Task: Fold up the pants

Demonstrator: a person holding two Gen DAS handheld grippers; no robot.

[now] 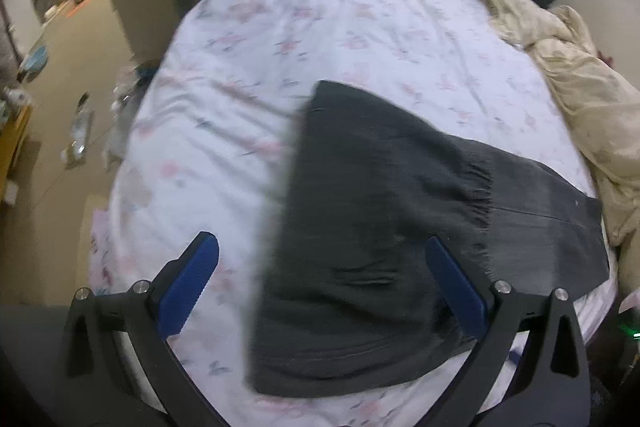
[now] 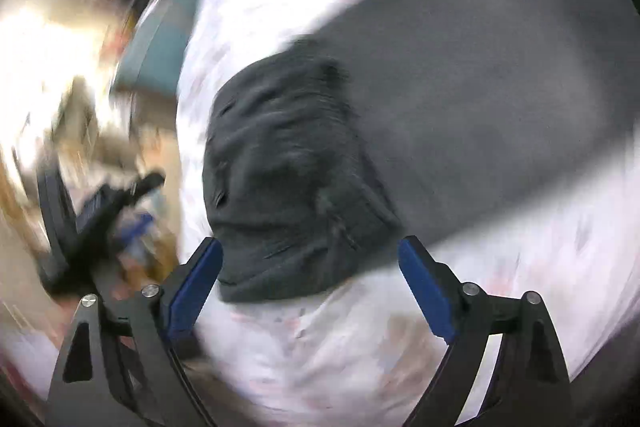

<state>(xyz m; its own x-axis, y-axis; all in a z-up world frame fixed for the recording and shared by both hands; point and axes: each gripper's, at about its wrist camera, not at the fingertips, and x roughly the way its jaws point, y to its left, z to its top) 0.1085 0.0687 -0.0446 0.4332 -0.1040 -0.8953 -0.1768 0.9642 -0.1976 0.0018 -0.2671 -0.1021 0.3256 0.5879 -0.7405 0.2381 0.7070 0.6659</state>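
The dark grey pants (image 1: 360, 227) are seen spread on the floral bedsheet (image 1: 280, 27) just ahead of the left gripper (image 1: 320, 291), whose blue pads (image 1: 188, 287) are held wide apart with nothing pressed between them; the near hem edge lies between and under the spread jaws, and the gathered waistband (image 1: 480, 195) is found ahead and to the right. In the right wrist view, heavily blurred, the right gripper (image 2: 310, 291) is likewise shown with its jaws wide and empty, a bunched, already doubled part of the pants (image 2: 288, 167) lying just ahead of its fingertips and the flatter length stretching away to the upper right. The cloth is judged to be a soft, light knit: limp, prone to sag and wrinkle, not slippery and not fragile, so a firm pinch is tolerated. A hold is best taken at a corner of the folded edge or on the thicker waistband, through all layers at once, so that the layers are not dragged apart. A rumpled cream blanket (image 1: 580, 87) lies farther right, well apart.
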